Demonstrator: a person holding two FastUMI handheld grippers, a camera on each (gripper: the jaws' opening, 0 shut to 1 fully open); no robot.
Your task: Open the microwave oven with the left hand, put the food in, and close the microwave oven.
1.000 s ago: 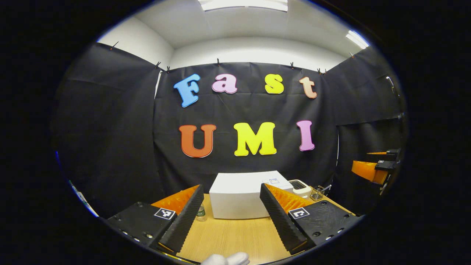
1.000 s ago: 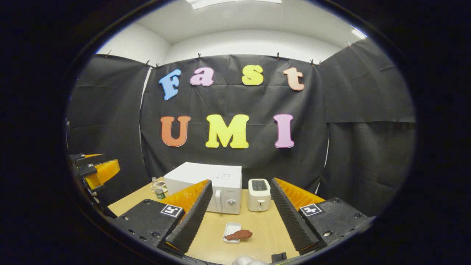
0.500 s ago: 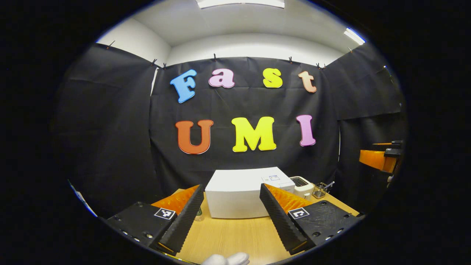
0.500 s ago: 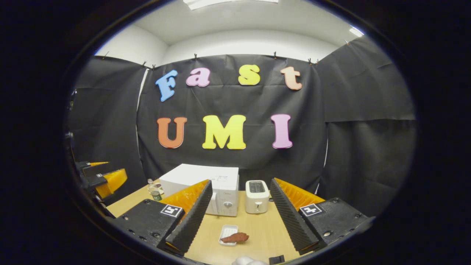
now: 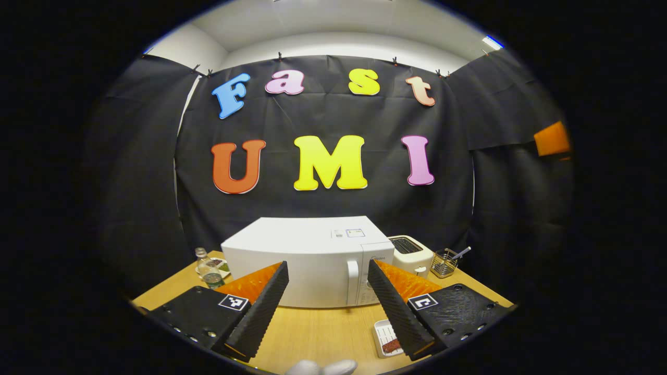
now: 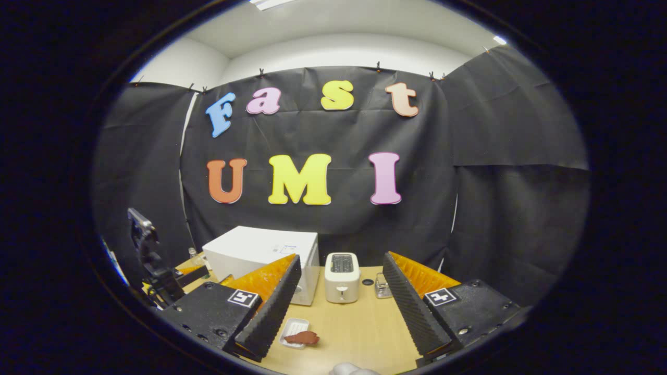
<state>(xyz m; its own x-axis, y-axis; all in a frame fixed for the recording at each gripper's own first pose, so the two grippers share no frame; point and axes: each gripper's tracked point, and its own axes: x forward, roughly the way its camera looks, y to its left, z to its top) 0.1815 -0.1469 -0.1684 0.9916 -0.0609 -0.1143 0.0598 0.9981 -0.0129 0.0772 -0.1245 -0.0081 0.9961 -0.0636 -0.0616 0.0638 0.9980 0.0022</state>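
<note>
The left gripper [image 5: 325, 291] has its jaws wide apart, with the shut microwave [image 5: 307, 260] just ahead. The right gripper [image 6: 338, 291] has jaws apart too, food [image 6: 302, 338] below.

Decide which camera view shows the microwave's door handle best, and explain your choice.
The left gripper view: it faces the microwave front, so the vertical door handle shows clearly between the open left gripper's fingers. The right gripper view sees the microwave at an angle, with its front largely hidden behind a finger.
</note>
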